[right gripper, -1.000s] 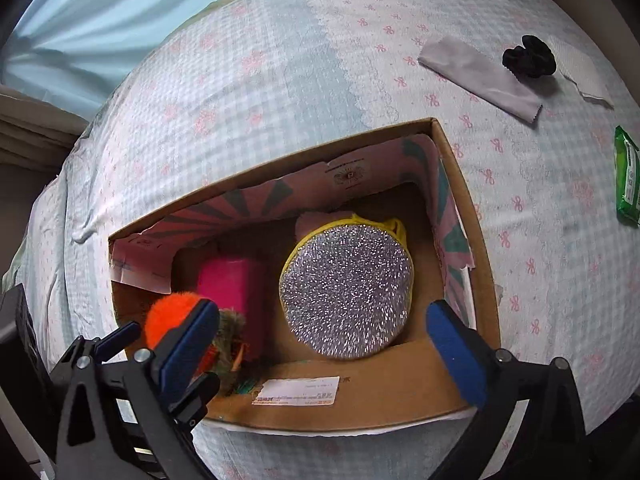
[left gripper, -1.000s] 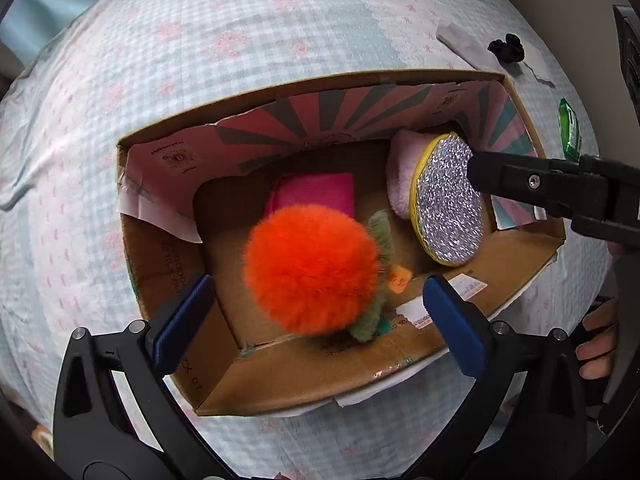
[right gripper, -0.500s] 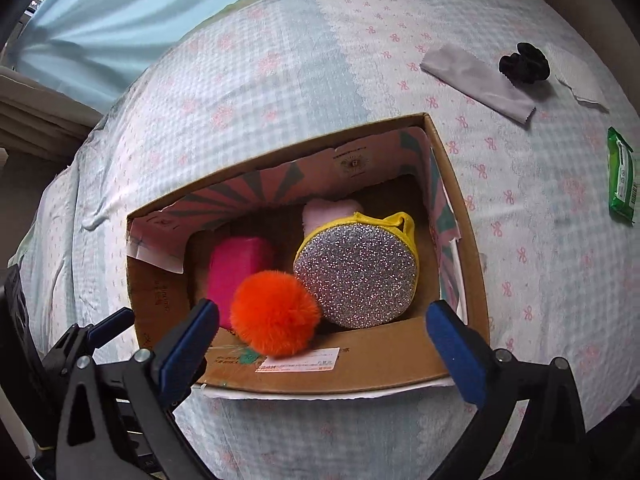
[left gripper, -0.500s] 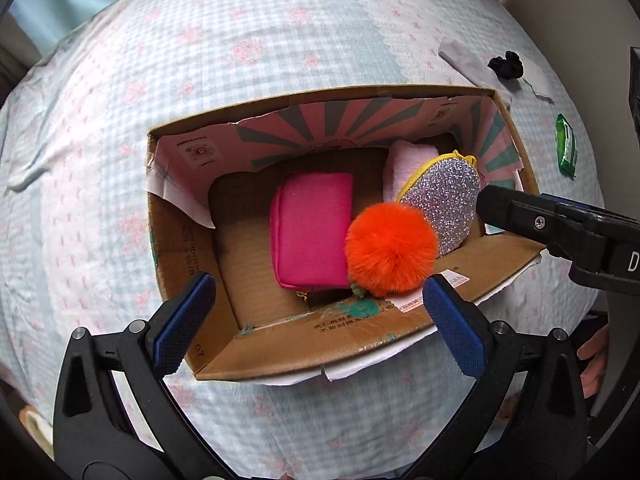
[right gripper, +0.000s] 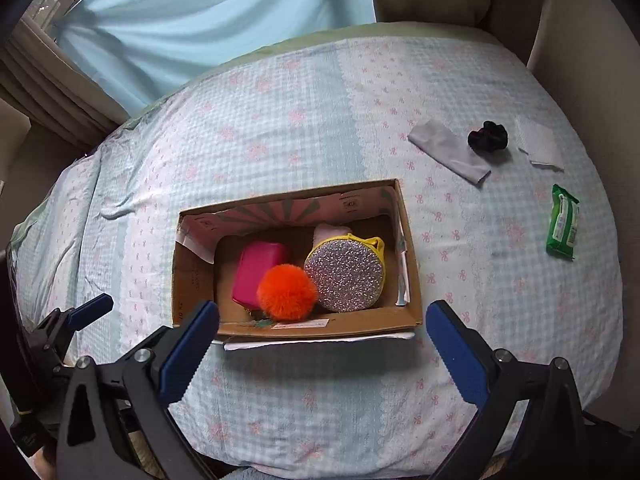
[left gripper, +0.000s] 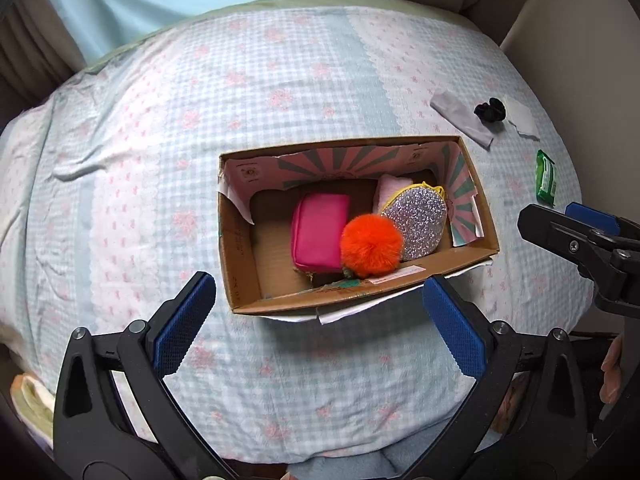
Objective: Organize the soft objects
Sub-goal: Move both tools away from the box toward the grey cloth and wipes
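Near the bed's [left gripper: 280, 80] front edge, the cardboard box [left gripper: 256, 276] is holding the orange pompom [left gripper: 371, 245], pink pouch [left gripper: 320, 232] and glitter purse [left gripper: 416, 220]. Both grippers, left [left gripper: 316, 320] and right [right gripper: 320, 344], are hovering released, empty. Only the right view is showing the window [right gripper: 60, 0].

Orange pompom [left gripper: 371, 245], hot-pink pouch [left gripper: 319, 237], silver-glitter yellow-edged purse [left gripper: 416, 225], brown box [left gripper: 280, 300], blue-checked pink-flowered bedspread [left gripper: 240, 92]

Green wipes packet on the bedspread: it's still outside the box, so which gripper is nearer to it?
Right. The right gripper sits just below the green wipes packet; the left gripper is beyond the cardboard box.
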`<state>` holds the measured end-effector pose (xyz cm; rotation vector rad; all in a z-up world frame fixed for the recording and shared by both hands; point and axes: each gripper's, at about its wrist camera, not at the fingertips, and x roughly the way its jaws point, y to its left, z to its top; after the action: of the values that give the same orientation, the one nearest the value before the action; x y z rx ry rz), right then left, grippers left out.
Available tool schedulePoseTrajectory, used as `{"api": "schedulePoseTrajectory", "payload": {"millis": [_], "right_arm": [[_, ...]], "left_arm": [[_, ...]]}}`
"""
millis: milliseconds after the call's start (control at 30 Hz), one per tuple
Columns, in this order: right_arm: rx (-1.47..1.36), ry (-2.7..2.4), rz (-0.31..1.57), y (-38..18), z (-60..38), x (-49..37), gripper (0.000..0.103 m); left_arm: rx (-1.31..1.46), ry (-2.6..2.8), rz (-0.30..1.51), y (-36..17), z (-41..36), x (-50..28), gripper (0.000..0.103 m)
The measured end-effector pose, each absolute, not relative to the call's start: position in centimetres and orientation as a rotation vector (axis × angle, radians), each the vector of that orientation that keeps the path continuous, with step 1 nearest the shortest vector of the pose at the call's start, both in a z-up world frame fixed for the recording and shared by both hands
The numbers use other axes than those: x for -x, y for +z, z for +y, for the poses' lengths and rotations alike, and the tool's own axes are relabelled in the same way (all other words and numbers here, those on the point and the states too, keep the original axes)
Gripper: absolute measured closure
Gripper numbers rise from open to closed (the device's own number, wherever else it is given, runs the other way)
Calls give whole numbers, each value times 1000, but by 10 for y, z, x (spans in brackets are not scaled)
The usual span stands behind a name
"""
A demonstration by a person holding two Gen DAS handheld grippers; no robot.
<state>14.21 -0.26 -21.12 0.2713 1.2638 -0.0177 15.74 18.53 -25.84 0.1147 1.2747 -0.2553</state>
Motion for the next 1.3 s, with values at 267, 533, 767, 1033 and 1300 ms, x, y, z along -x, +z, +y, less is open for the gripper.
{"api": "schedulePoseTrajectory", "payload": {"millis": [267,533,767,1033,1300], "right_arm": [[-202,-127,1146,-155,-51,-117,0],[-152,-238,1068,-135,-139,-102,0],[-188,-246,1077,-157,-232,-103,0],[-225,-255,1133,-198,-300,-113,0],[-300,-294,1169,-238,-338,-132,0]], "left_arm": [[-99,-238,1170,-204,170,-144,0],[-157,-289,1067,-168,100,-149,0],[-189,-338,1048,-169,2,-158,0],[-244,-383,1098,-201,-90,-186,0],[-350,-450,1157,-243,-141,-229,0]]}}
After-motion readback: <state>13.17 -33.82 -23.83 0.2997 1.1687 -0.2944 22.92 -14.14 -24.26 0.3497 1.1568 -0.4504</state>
